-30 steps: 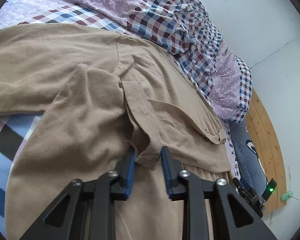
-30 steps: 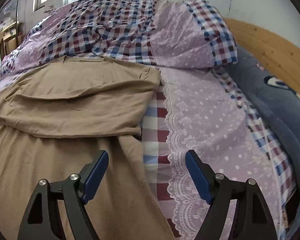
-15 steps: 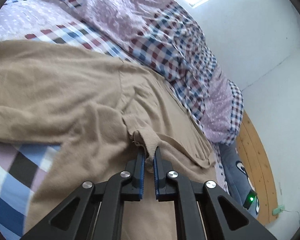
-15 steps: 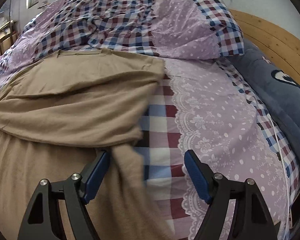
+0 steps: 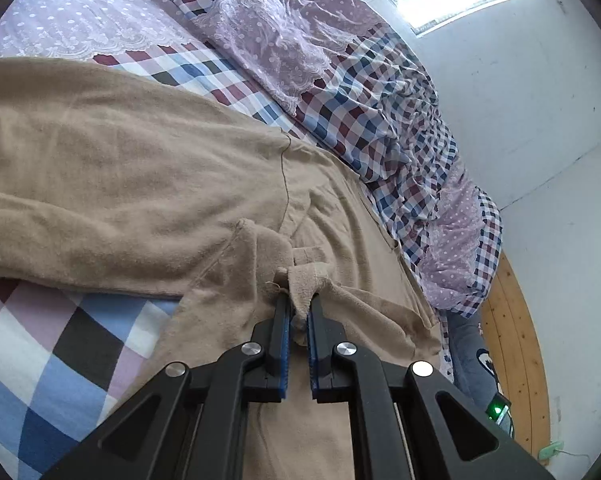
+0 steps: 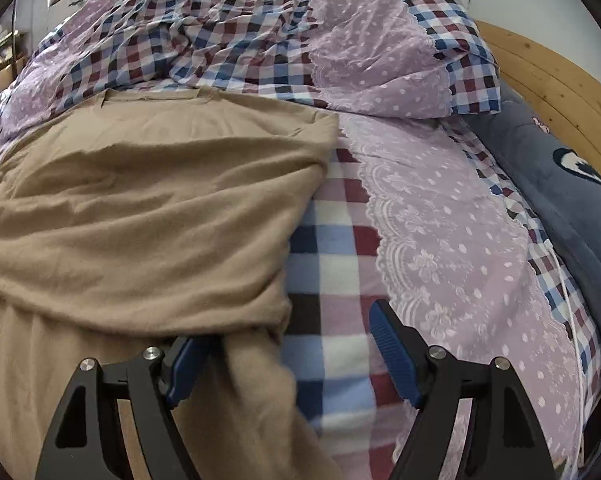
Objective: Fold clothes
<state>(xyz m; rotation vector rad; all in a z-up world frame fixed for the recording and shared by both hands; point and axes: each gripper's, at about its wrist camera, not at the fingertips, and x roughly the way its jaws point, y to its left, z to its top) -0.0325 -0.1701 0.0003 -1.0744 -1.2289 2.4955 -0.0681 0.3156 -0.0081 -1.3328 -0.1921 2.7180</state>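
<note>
Tan garment (image 5: 148, 184) cuff is pinched between your left fingers (image 5: 298, 320); your right fingers (image 6: 284, 344) (spread wide) straddle its side edge, bare bed (image 6: 452, 240) beyond.

soft matt tan garment (image 5: 140, 184), glossy wooden headboard (image 6: 548, 68).

Both grippers, left gripper (image 5: 298, 316) and right gripper (image 6: 288, 344), have black triangular-cutout frames, silver screws and ribbed blue fingers (image 6: 392, 348).
</note>
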